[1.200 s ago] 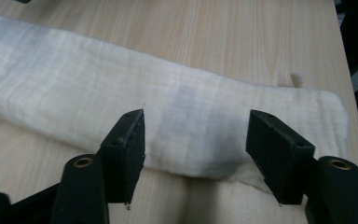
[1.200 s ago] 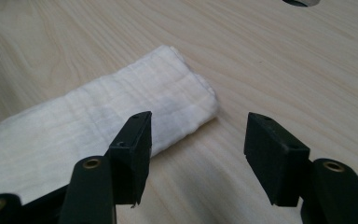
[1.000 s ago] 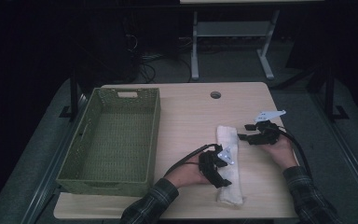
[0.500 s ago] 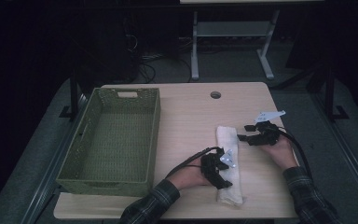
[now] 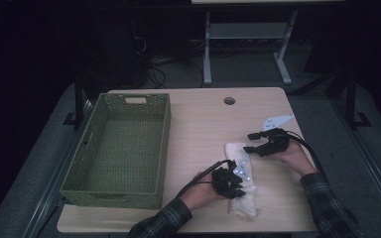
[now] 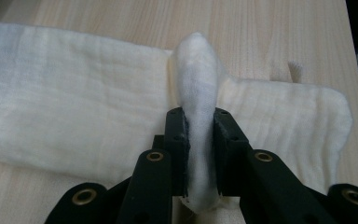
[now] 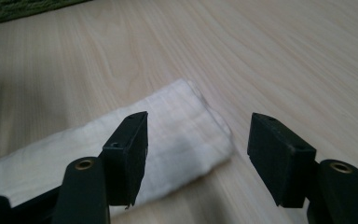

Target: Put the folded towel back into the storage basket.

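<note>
Closing my left tool [image 6: 200,154] over the last half second, I have pinched up a ridge of the folded white towel [image 6: 74,112]; the cloth now stands bunched between the jaws, so I judge the grip made and the towel ready to lift, probably toward the green basket [image 5: 119,148] along the desk's left edge. My right tool [image 7: 198,154] hangs released, jaws apart and just above the towel's far end, the cloth's corner lying between and below them without touching. The towel lies lengthwise near the desk's [image 5: 203,119] front right corner, its near end close to the front edge, my left tool clenched on its middle and the right at its far end.
</note>
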`<state>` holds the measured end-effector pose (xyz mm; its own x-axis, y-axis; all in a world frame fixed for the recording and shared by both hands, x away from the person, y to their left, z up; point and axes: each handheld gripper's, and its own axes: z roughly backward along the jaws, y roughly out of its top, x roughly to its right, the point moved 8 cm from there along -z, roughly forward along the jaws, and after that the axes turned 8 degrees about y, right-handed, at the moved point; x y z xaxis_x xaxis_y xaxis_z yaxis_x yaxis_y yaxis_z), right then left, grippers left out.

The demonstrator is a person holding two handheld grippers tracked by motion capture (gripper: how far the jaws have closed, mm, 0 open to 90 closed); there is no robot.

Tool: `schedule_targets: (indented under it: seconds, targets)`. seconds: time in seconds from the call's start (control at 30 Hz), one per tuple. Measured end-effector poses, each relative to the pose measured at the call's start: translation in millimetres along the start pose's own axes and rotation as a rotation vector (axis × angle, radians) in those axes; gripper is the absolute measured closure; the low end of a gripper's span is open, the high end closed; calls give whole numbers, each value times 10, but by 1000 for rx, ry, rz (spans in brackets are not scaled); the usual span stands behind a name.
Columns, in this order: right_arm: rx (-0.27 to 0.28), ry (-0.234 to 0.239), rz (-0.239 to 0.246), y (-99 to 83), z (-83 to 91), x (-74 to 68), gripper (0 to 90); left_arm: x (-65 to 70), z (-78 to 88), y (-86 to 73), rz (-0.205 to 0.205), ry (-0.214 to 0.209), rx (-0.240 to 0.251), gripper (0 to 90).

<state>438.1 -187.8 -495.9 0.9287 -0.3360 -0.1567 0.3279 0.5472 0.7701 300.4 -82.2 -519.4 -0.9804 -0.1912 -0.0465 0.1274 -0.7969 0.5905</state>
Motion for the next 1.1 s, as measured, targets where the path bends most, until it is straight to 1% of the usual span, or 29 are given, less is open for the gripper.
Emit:
schedule_targets:
  seconds: [0.07,0.13,0.2,0.23,0.27,0.33,0.4,0.43,0.47,0.5,0.53,0.57,0.63,0.7,0.73,0.8,0.83,0.9,0.93,0.97,1.07,1.1]
  targets:
    - [-19,20,13,26,-92,7,375,5,-1,0,-2,1,0,773]
    - [-44,48,10,41,-186,25,375,-1,0,-1,-5,1,1,773]
    - [-60,57,21,37,-261,47,384,-8,-3,-1,-2,-6,5,775]
    - [-71,62,16,30,-296,55,384,-11,-3,-1,2,-11,7,776]
    - [-85,63,24,16,-331,72,394,-13,-2,-3,1,-13,6,776]
    - [-94,66,45,2,-375,92,400,-16,-3,-4,2,-18,8,777]
    - [-98,69,53,-4,-415,98,400,-18,-3,-4,4,-20,7,777]
    - [-95,75,42,2,-430,81,400,-20,-3,-5,5,-21,5,777]
    - [-97,76,54,5,-447,86,401,-19,-5,-2,10,-20,8,778]
    - [-95,78,52,9,-453,74,405,-24,-2,-5,5,-22,3,778]
    - [-92,73,70,13,-461,81,407,-25,-1,-6,6,-24,2,779]
    - [-91,76,63,14,-466,71,408,-25,-2,-6,7,-24,2,780]
    - [-106,65,84,1,-468,87,420,-24,-2,-5,8,-24,3,780]
    - [-93,64,80,19,-451,104,420,-22,-6,-1,14,-24,7,780]
    - [-87,69,68,29,-449,105,419,-21,-7,1,18,-24,9,781]
    - [-85,68,75,29,-453,136,419,-25,-6,1,14,-25,9,781]
    - [-85,78,60,21,-467,130,420,-25,-6,1,14,-25,9,781]
    - [-112,83,65,-26,-496,148,413,-24,-7,1,14,-26,8,781]
    - [-98,87,65,-28,-503,150,415,-25,-6,1,15,-28,8,782]
    - [-96,87,58,-29,-501,147,415,-25,-6,1,16,-29,8,782]
    - [-113,69,80,-30,-502,138,414,-31,-6,2,10,-27,8,784]
    - [-119,66,75,-29,-501,129,419,-29,-7,2,12,-28,8,784]
